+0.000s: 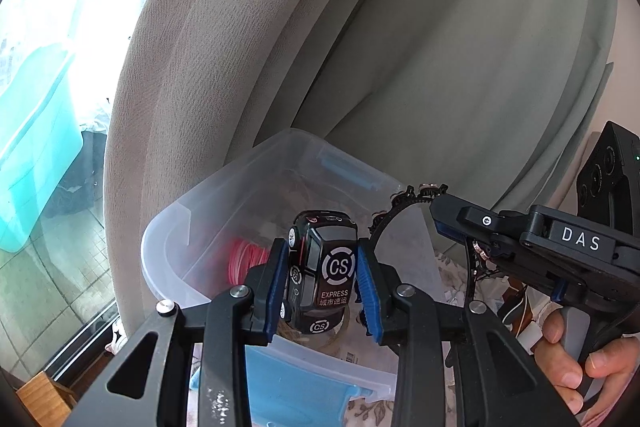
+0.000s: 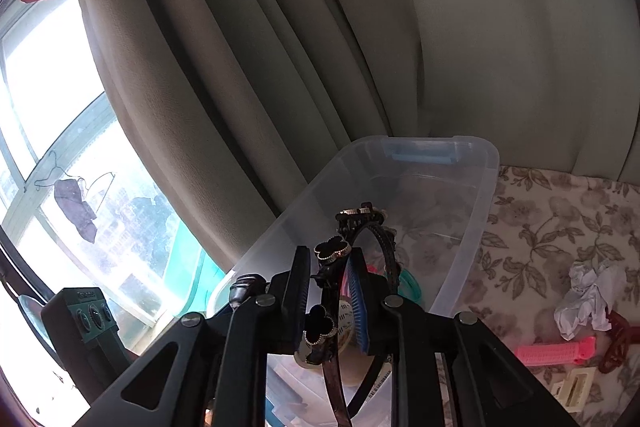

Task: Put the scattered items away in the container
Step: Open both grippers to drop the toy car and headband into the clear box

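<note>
While both grippers hang over the clear plastic storage bin [image 1: 192, 227], the drop-off step is in hand.
Left gripper [image 1: 322, 291] clamps a glossy black toy delivery van [image 1: 320, 267] at lower centre; right gripper [image 2: 330, 299] has its jaws narrowly parted around a black clover-studded headband [image 2: 344, 259], pad contact unclear. Next, I judge: release both inside the rim.

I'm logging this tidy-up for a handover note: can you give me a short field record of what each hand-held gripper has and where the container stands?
left hand-held gripper: shut on black toy car, above the bin
right hand-held gripper: black headband between its pads, over the bin
container: clear plastic bin, open, on floral cloth
left out: pink comb, crumpled paper
</note>
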The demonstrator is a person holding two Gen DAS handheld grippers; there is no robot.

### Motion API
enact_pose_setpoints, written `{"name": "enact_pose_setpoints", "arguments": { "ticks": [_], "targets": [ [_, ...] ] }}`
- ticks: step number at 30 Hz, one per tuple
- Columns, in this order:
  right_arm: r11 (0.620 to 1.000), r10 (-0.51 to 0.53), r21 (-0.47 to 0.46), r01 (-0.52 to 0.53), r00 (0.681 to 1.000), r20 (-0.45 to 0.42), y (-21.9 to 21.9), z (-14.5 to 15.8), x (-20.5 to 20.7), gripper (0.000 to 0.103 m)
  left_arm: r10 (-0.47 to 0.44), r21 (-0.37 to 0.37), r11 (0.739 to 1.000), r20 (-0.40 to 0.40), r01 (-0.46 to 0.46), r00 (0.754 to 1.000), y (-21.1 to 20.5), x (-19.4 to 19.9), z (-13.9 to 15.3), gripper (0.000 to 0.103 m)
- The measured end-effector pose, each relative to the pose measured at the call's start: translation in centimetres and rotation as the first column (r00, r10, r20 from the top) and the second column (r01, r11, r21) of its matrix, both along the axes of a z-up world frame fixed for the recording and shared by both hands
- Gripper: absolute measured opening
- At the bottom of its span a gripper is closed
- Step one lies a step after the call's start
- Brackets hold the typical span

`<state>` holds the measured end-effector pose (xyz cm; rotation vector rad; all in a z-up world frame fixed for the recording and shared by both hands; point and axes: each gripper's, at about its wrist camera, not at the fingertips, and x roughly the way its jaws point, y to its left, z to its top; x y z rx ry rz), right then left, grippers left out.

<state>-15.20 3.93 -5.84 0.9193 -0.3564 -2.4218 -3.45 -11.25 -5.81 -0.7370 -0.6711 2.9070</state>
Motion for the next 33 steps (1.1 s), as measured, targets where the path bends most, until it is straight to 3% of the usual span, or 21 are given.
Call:
{"name": "enact_pose_setpoints", "arguments": {
  "ticks": [11,18,33],
  "targets": [
    [0.999,-0.028,0.027,0.027,0.999,0.018,0.7,-0.9,-0.7,0.044,-0.001,-0.012,1.000,0.027,0.001,1.000,2.0,0.3,-0.2,0.036],
    [0.999,-0.017,0.037,0.016,1.000,0.022,0.3,0.0,0.7,0.045,-0.018,-0.007,1.000,0.020,0.018,1.000,3.7,1.0,0.2,0.050],
    [0.998,0.000,0.057,-0.003,0.999,0.045,0.1,-0.1,1.8,0.045,-0.012,-0.005,1.000,0.032,0.012,0.999,6.9,3.0,1.0,0.052]
  ]
}}
